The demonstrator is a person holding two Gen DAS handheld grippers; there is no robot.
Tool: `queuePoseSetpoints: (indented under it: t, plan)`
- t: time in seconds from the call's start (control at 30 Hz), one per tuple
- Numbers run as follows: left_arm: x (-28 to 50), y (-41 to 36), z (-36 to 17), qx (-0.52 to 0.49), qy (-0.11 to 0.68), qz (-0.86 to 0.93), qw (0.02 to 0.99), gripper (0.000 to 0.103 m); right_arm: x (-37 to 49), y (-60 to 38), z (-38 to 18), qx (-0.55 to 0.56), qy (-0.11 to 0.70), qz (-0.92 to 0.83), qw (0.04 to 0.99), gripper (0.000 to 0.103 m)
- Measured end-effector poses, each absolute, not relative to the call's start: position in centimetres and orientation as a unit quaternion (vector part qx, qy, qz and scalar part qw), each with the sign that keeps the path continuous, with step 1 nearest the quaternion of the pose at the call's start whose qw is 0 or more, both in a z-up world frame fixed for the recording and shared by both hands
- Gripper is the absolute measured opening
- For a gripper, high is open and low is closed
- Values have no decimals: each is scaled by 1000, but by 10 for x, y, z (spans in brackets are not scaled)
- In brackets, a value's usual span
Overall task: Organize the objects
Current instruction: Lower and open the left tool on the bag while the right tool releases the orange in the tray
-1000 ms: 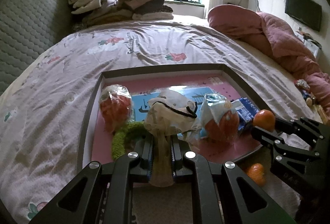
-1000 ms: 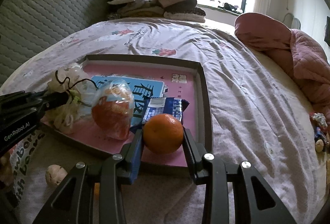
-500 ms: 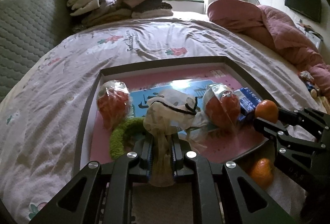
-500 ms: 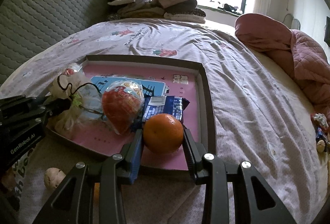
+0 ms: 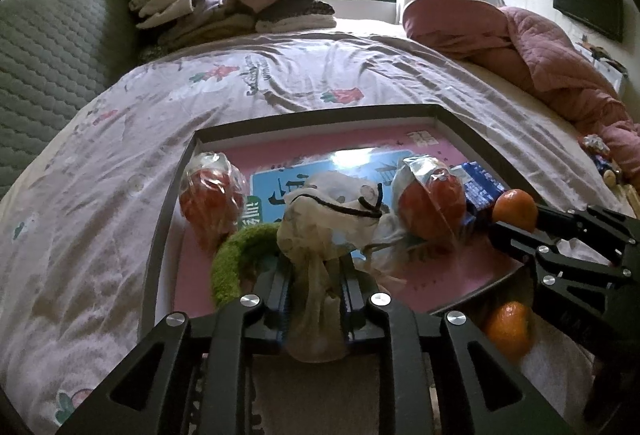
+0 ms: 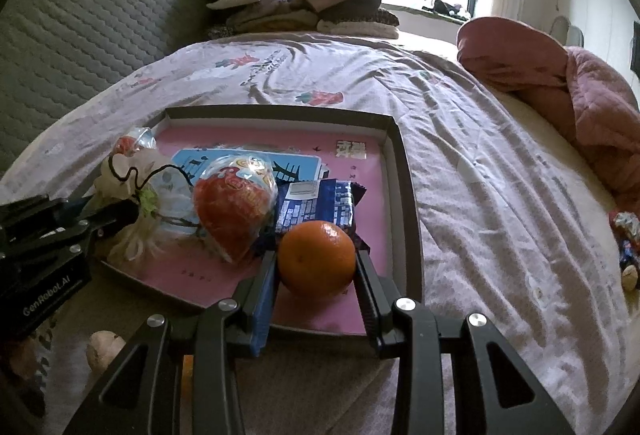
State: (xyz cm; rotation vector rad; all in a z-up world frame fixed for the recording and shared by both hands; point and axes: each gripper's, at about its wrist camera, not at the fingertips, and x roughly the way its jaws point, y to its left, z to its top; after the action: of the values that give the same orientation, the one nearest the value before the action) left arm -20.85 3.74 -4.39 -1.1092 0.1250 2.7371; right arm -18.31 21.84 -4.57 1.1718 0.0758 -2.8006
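A dark-rimmed tray [image 5: 160, 231] with a pink floor lies on the bed. My left gripper [image 5: 314, 267] has the neck of a white drawstring pouch [image 5: 332, 219] between its pads. Its jaws are opening, and the cloth still fills the gap. The pouch rests on the tray's near edge. My right gripper [image 6: 316, 255] is shut on an orange mandarin [image 6: 316, 259], low over the tray's [image 6: 400, 163] near right corner. In the left wrist view the right gripper [image 5: 508, 223] and the mandarin [image 5: 514, 209] are at the right. The left gripper [image 6: 128, 207] shows at the right wrist view's left edge.
In the tray lie two red wrapped snacks [image 5: 210, 199] [image 5: 432, 207], a blue packet [image 6: 316, 203] and a green fuzzy ring [image 5: 236, 263]. A second mandarin [image 5: 508, 331] and a pale round thing [image 6: 105, 349] lie outside the tray's near rim. Folded clothes [image 5: 224, 3] and a pink quilt [image 5: 540, 55] sit further back.
The left fingers have parted slightly around the pouch's neck. The red wrapped snack beside the pouch has shifted a little. The right gripper and its mandarin have stayed where they were.
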Motion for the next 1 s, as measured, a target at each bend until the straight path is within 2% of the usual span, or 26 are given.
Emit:
queuePoseSetpoints:
  t: [0.07,0.43,0.53,0.67,0.73,0.8,0.9,1.0]
  plan:
    - [-206,36,-43,-373,40,922,91,27,-183,219,-46,386,23,-921,51,38]
    - [-202,27,-42,-384,32,919,88,31,-184,219,-45,388,30,-920,37,39]
    - [-201,26,-41,-384,33,919,84,41,-184,218,-45,389,33,-920,34,39]
    - [-201,23,-39,-386,23,918,93,45,-182,219,-44,389,35,-920,33,39]
    - [-201,21,-39,-389,17,916,96,47,-181,219,-43,392,33,-919,31,41]
    - [-203,21,-38,-392,12,915,99,47,-182,220,-42,394,32,-918,26,48]
    - [-203,22,-36,-391,8,914,106,48,-180,221,-39,391,30,-919,25,50]
    - [-202,24,-34,-390,8,914,112,56,-178,221,-37,391,32,-920,24,51]
